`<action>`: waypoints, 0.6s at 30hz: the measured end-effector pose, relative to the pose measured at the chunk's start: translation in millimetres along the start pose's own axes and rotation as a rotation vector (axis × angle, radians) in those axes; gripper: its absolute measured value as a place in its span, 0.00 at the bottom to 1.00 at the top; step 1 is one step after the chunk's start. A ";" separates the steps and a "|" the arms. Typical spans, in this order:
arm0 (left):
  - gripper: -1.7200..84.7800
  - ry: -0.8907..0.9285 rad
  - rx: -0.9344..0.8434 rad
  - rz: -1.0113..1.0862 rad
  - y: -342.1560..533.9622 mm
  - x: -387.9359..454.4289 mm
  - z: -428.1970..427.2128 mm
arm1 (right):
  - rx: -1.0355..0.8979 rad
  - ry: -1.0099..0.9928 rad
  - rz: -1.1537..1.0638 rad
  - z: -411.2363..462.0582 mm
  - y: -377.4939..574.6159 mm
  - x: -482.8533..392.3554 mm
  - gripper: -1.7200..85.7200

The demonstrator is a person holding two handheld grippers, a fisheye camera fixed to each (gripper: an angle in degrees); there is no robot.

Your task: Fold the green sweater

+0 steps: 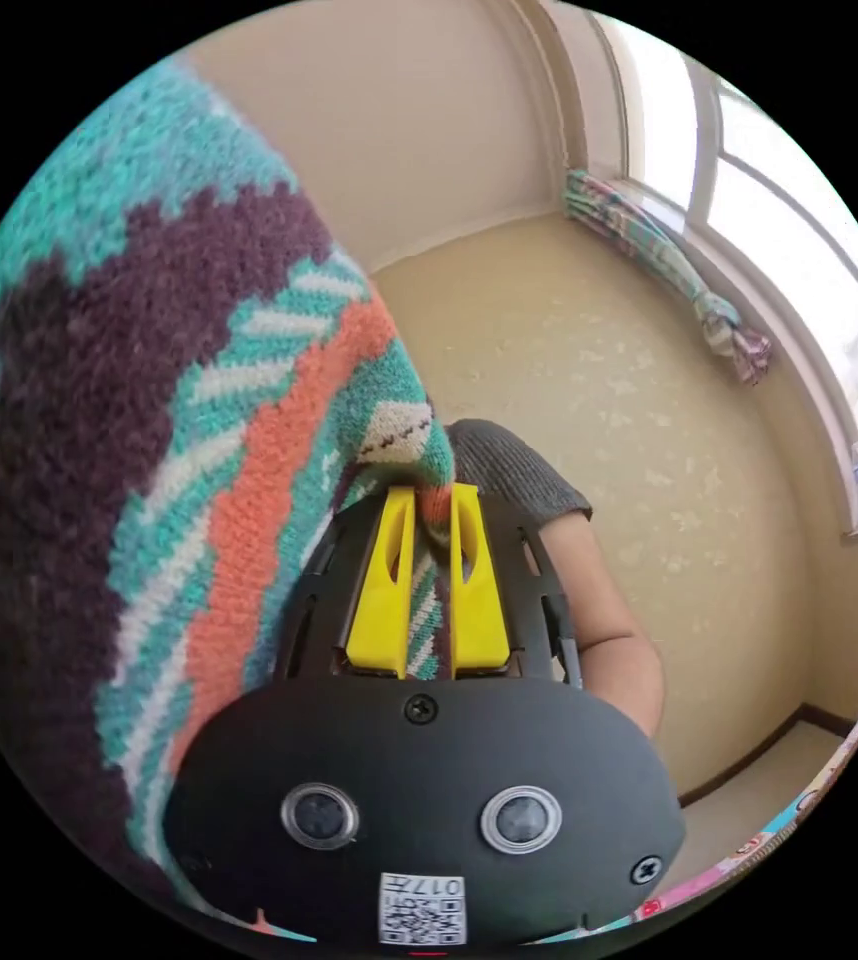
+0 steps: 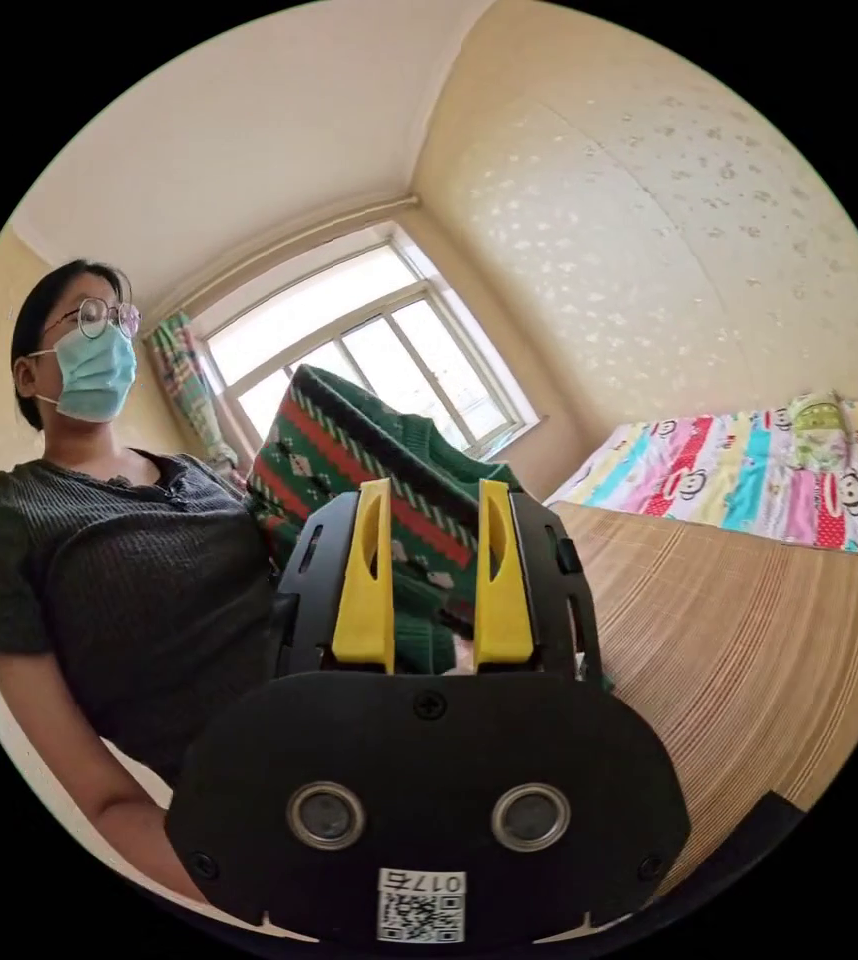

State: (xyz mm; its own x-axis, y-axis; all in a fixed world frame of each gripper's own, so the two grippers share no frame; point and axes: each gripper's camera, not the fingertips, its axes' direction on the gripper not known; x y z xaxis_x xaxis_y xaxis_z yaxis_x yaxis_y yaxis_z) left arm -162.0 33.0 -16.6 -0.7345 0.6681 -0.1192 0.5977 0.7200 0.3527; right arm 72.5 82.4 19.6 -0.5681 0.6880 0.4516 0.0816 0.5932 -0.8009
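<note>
The green sweater (image 1: 149,420) hangs close in the left gripper view, knitted in teal, purple, orange and white bands. My left gripper (image 1: 434,497) is shut on an edge of it, with the fabric pinched between the two yellow jaws. In the right gripper view the green sweater (image 2: 349,445), striped red and white, is held up in front of the person's chest. My right gripper (image 2: 434,490) stands open just in front of it, its jaws wide apart. Whether they touch the cloth is hard to tell.
A person in a dark knit top (image 2: 139,570) stands close behind the sweater. A bamboo mat (image 2: 749,640) covers the bed, with a colourful sheet (image 2: 749,490) beyond it. A window (image 2: 369,340) and a tied curtain (image 1: 669,260) line the wall.
</note>
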 end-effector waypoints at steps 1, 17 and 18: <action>0.09 0.093 0.056 -0.061 21.1 -27.4 8.5 | -0.020 -0.048 0.022 9.5 -1.6 8.8 0.19; 0.10 -0.555 -0.109 -0.477 138.5 -58.7 54.2 | 0.153 -0.110 -0.025 -23.5 34.5 -3.7 0.08; 0.10 -0.765 -0.140 -0.504 138.9 -44.0 55.8 | 0.165 -0.064 -0.024 -26.5 31.4 -9.9 0.07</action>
State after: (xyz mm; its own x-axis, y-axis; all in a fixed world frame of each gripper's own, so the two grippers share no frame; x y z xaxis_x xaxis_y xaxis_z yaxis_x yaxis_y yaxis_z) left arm -28.7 114.1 -14.2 -0.4549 0.2599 -0.8518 0.1845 0.9632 0.1954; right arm 102.4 105.2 0.5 -0.6199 0.6430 0.4498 -0.0654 0.5289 -0.8462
